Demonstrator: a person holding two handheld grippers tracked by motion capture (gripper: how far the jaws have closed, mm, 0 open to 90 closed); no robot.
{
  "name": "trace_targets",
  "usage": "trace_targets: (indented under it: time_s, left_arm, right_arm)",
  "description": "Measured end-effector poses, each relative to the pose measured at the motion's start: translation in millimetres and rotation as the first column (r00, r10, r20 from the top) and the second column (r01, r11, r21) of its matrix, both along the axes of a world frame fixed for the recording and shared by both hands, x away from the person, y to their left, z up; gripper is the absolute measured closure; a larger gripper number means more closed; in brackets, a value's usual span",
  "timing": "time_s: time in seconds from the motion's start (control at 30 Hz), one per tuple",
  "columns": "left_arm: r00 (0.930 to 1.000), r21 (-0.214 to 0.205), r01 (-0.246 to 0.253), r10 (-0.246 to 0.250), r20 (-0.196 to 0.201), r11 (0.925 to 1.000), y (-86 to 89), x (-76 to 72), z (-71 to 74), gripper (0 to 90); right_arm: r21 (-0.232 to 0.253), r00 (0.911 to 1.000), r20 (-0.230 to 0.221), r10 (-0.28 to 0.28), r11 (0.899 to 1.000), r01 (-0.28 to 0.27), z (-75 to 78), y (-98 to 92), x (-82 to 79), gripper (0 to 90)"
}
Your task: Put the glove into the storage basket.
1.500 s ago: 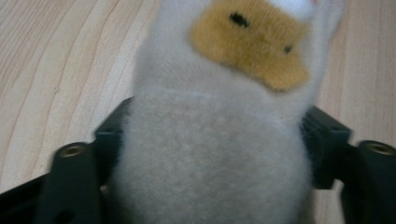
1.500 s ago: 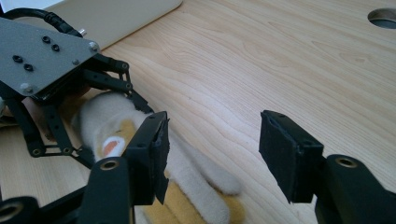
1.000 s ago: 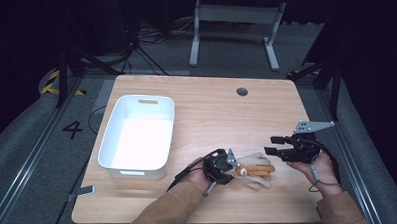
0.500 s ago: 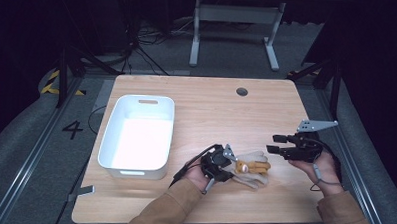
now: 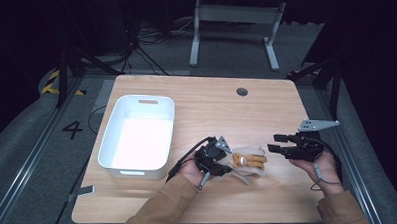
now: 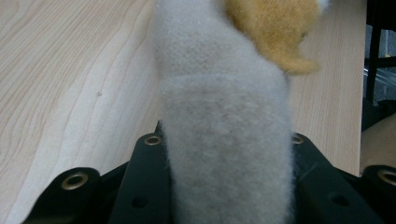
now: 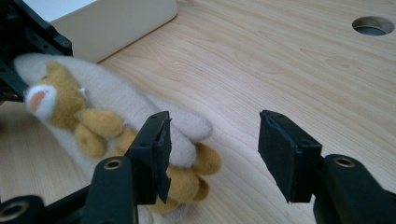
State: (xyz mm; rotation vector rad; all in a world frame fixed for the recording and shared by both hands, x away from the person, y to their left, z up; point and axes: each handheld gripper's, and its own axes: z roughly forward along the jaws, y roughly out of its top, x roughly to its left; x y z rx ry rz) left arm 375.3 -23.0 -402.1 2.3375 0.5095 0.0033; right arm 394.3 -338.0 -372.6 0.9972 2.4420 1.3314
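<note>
Plush toy (image 5: 245, 160) in left gripper (image 5: 220, 160), beside white bin (image 5: 113, 139).

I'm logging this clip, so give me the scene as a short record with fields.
surface: wooden table
bin: white tub, left of centre
toy: plush toy, cream and tan, right of the tub
left gripper: shut on plush toy
right gripper: open, apart from the toy, jaws pointing at it
</note>
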Motion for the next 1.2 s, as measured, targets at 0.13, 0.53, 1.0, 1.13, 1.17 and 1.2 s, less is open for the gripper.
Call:
trace_targets:
  time_s: [0.13, 0.53, 1.0, 1.13, 1.17, 1.2]
  left_arm:
    - [0.9997, -0.012, -0.024, 0.024, 0.003, 0.9996, 4.3, 0.8, 3.1, 69.5]
    - [0.9898, -0.024, -0.139, 0.138, -0.034, 0.99, 20.3, 2.4, 12.9, 69.6]
    - [0.9665, -0.038, -0.257, 0.256, -0.021, 0.9657, 48.7, -0.8, 32.8, 69.5]
    - [0.9542, -0.041, -0.299, 0.298, -0.031, 0.9535, 56.9, 0.2, 37.5, 69.5]
    - [0.9519, -0.041, -0.306, 0.305, -0.029, 0.9512, 58.9, 0.4, 38.7, 69.5]
    - [0.9495, -0.049, -0.314, 0.313, -0.027, 0.9483, 61.0, 0.7, 39.3, 69.5]
  right_arm:
    - [0.003, 1.0, -0.001, -0.002, 1.0, 0.002, 0.1, -0.5, 0.8, 44.2]
    - [-0.002, 1.0, -0.001, 0.0, 1.0, 0.0, -0.5, 1.1, 6.3, 44.6]
    - [0.004, 0.9996, -0.006, 0.029, 1.0, -0.029, -1.0, 15.0, 27.9, 45.3]
    - [0.016, 0.9996, -0.013, 0.026, 1.0, -0.026, -1.0, 15.1, 33.0, 45.5]
    - [0.018, 0.9996, -0.013, 0.025, 1.0, -0.025, -1.4, 15.1, 34.7, 45.5]
    - [0.017, 0.9995, -0.017, 0.025, 1.0, -0.025, -1.7, 15.2, 35.7, 45.5]
